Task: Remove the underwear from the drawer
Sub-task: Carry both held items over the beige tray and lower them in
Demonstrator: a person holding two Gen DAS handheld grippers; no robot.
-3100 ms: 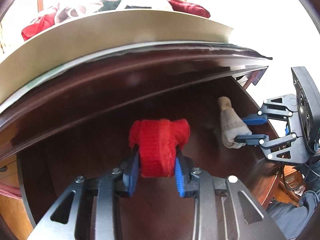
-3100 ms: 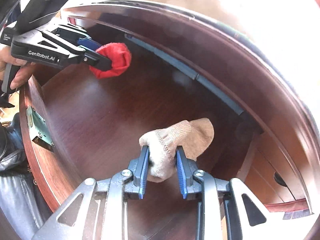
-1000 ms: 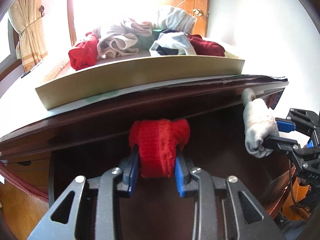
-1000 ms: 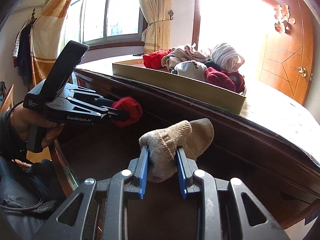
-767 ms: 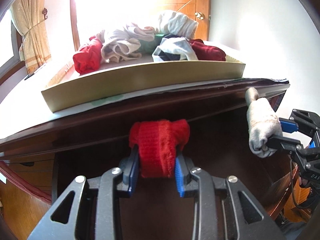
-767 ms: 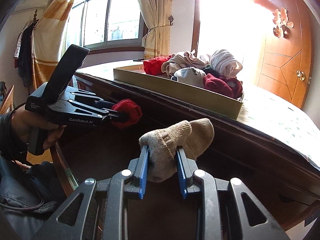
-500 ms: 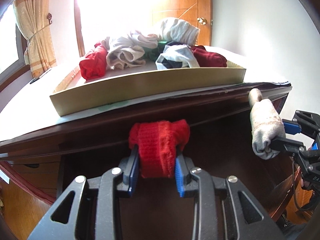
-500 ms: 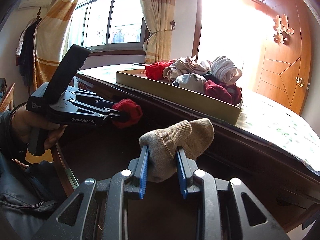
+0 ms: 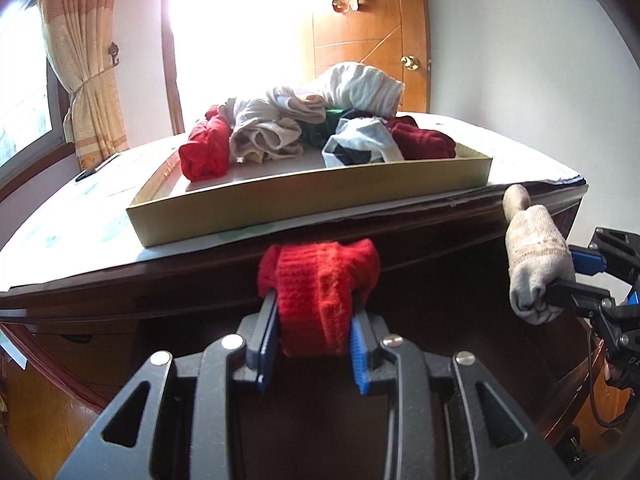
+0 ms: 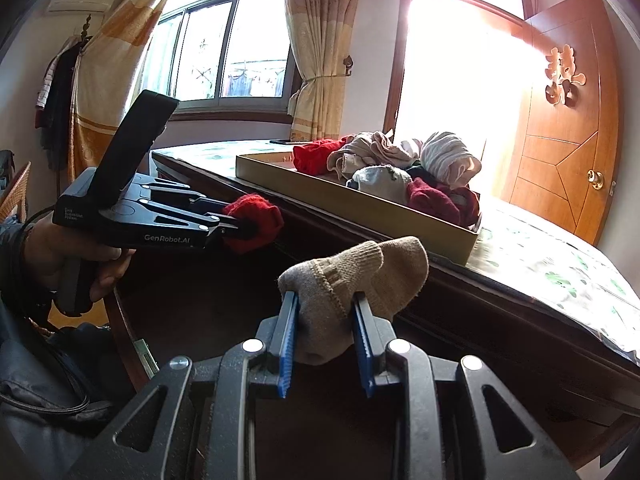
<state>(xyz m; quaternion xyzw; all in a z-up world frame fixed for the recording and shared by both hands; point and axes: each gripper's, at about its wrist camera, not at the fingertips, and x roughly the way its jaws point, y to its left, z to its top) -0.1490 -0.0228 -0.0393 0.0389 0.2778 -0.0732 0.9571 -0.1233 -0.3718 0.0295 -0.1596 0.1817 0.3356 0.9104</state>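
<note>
At left, the left gripper [image 9: 314,334] pinches a red knit bundle [image 9: 318,292] tight between its blue pads, held up in front of the dark desk's edge [image 9: 460,216]. Above, a shallow cardboard tray [image 9: 312,198] carries heaped clothes [image 9: 316,124]. At right, the right gripper [image 10: 325,334] clamps a beige sock [image 10: 352,284].

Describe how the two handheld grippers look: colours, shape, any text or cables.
Both grippers, left gripper and right gripper, are matte black frames with triangular cut-outs, silver screws and ribbed blue pads on the fingers. The left one carries white "GenRobot.AI" lettering. A dark sleeve and a black cable show.
</note>
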